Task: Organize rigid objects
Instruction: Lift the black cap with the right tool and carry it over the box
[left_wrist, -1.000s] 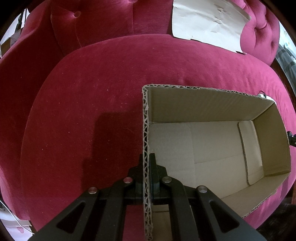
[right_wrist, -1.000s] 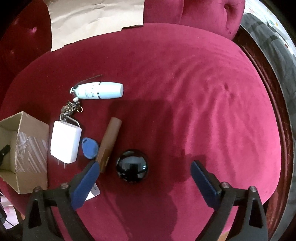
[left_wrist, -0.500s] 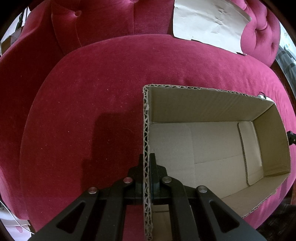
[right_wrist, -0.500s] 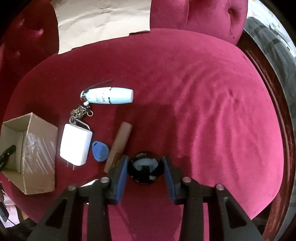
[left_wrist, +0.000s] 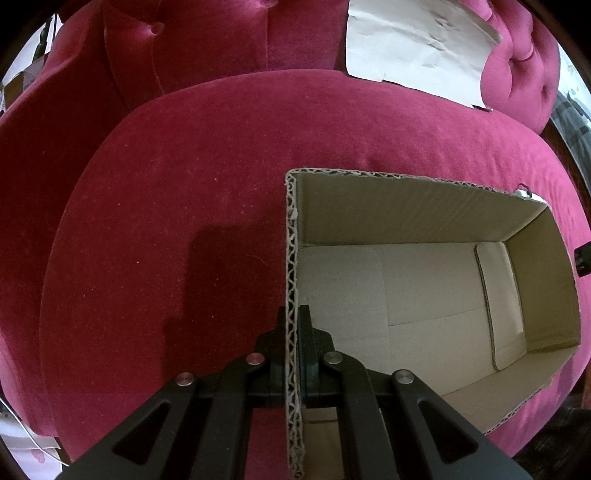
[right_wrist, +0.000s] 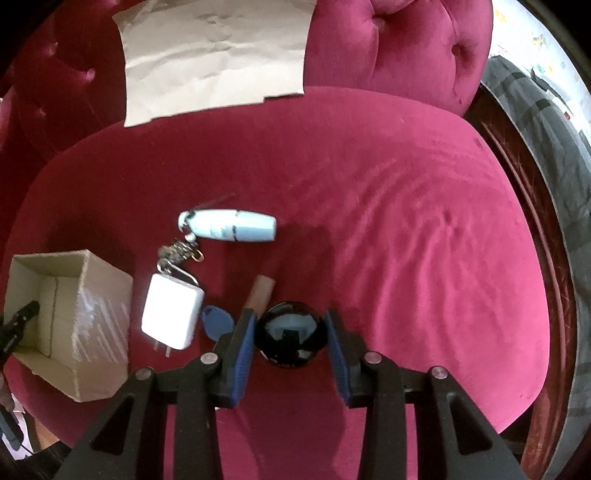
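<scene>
The right tool (right_wrist: 290, 341) has closed from wide open a second ago and now clamps the black ball (right_wrist: 291, 334), which looks slightly raised off the red cushion (right_wrist: 406, 229), just right of the brown stick (right_wrist: 260, 291). The left tool (left_wrist: 294, 325) stays pinched on the near wall of the cardboard box (left_wrist: 424, 192), holding it steady. The box is empty, so the ball probably goes in first; the charger (right_wrist: 173, 317), blue tag (right_wrist: 216, 320) and pale bottle (right_wrist: 229, 229) wait between ball and box.

One cardboard box (right_wrist: 70, 325) is sitting on the crimson sofa seat (right_wrist: 369, 221). Lying beside it are one black ball (right_wrist: 290, 338), one white charger (right_wrist: 171, 319), one blue key fob (right_wrist: 216, 321), one brown tube (right_wrist: 260, 293), one pale blue bottle (right_wrist: 232, 229) and one keychain (right_wrist: 177, 251).
</scene>
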